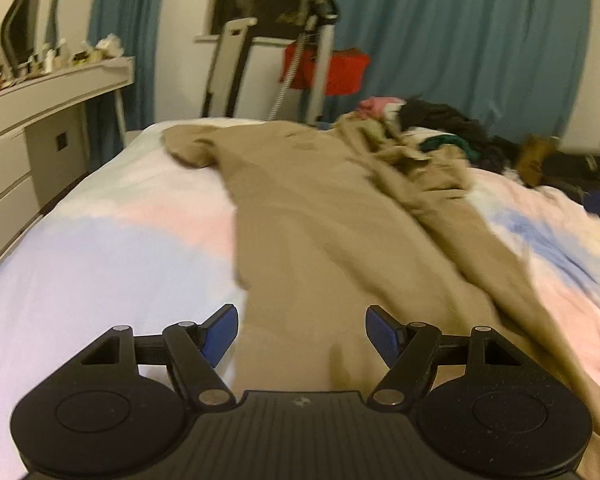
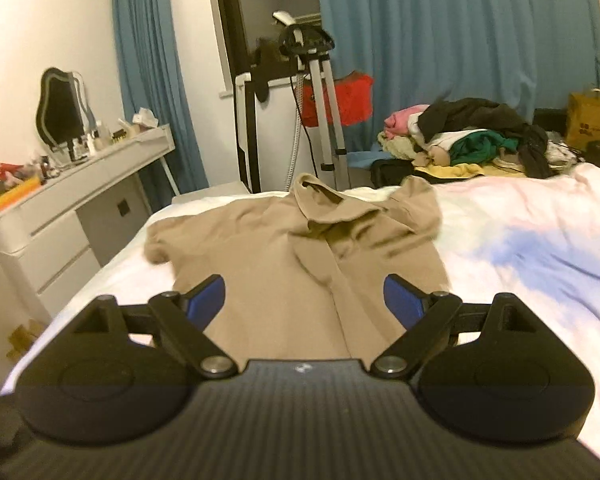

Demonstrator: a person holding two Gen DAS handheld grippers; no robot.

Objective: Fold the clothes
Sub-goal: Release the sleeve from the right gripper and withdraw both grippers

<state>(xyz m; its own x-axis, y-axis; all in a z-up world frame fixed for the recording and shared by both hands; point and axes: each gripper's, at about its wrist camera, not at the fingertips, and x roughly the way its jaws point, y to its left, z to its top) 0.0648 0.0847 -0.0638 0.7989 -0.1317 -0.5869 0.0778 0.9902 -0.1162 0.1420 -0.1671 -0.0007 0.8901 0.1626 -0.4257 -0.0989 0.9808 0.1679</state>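
Note:
A tan short-sleeved shirt (image 1: 312, 216) lies spread on the bed (image 1: 100, 248), collar end far from me, its right side bunched and folded over. My left gripper (image 1: 302, 330) is open, low over the shirt's near hem, holding nothing. In the right wrist view the same shirt (image 2: 300, 264) lies flat with its collar and right sleeve folded inward. My right gripper (image 2: 304, 300) is open above the shirt's near part, holding nothing.
A pile of mixed clothes (image 2: 472, 136) sits at the bed's far right corner. A white dresser with clutter (image 2: 72, 200) stands left of the bed. A tripod stand (image 2: 324, 92) and blue curtains (image 2: 460, 32) are behind. The bedsheet (image 2: 520, 248) is pastel-coloured.

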